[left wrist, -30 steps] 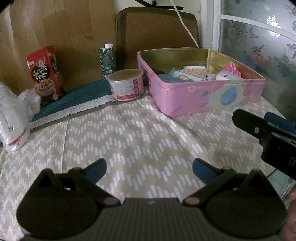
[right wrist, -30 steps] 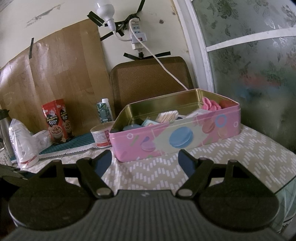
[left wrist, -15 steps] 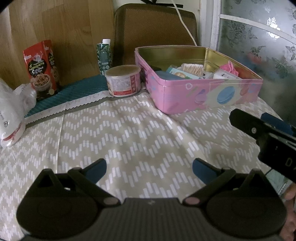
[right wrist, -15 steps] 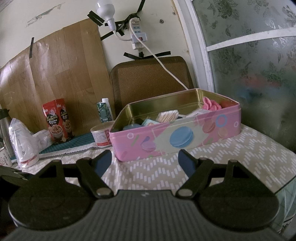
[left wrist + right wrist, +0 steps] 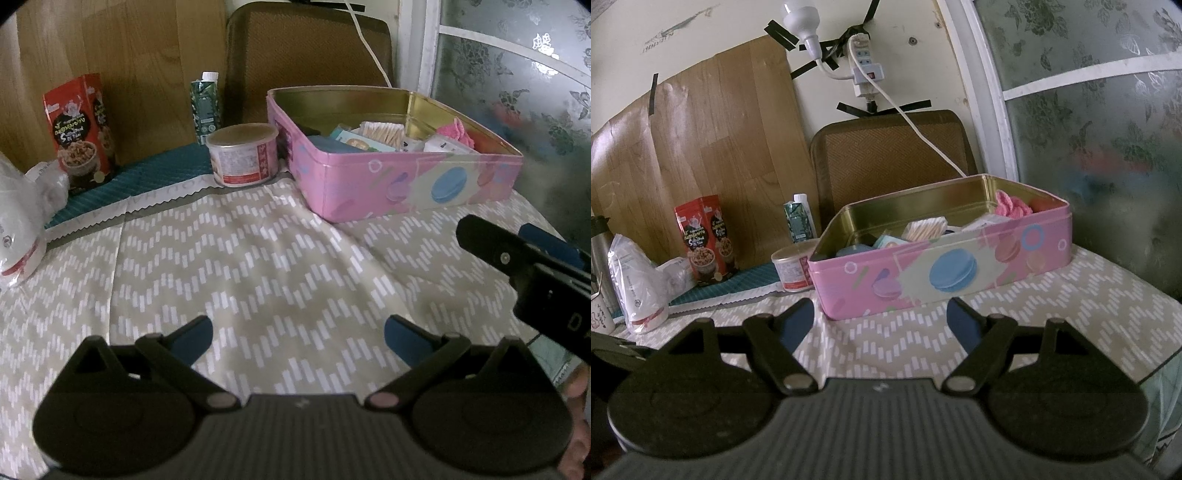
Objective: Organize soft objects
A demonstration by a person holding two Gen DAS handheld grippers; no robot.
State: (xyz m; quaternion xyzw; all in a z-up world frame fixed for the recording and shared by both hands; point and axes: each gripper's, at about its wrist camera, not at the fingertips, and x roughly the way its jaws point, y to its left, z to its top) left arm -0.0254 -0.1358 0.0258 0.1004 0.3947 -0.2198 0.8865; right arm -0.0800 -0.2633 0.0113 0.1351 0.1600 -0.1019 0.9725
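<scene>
An open pink tin box (image 5: 406, 181) with macaron pictures stands on the patterned cloth at the back right; it also shows in the right wrist view (image 5: 945, 269). Inside lie a pink knitted piece (image 5: 456, 131), a blue pad (image 5: 332, 144), cotton swabs (image 5: 382, 131) and small packets. My left gripper (image 5: 297, 338) is open and empty, low over the cloth in front of the box. My right gripper (image 5: 881, 321) is open and empty, just short of the box's front wall; it also shows at the right edge of the left wrist view (image 5: 524, 254).
A round can (image 5: 242, 155), a green drink carton (image 5: 205, 107) and a red snack bag (image 5: 79, 125) stand at the back on a teal mat. A white plastic bag (image 5: 18, 221) lies at the left. A chair back (image 5: 306, 59) and a frosted window (image 5: 517, 74) are behind.
The left gripper has drawn back and tilted a little, so the box and can sit slightly higher in its view. The right gripper has barely moved. Both stay open.
</scene>
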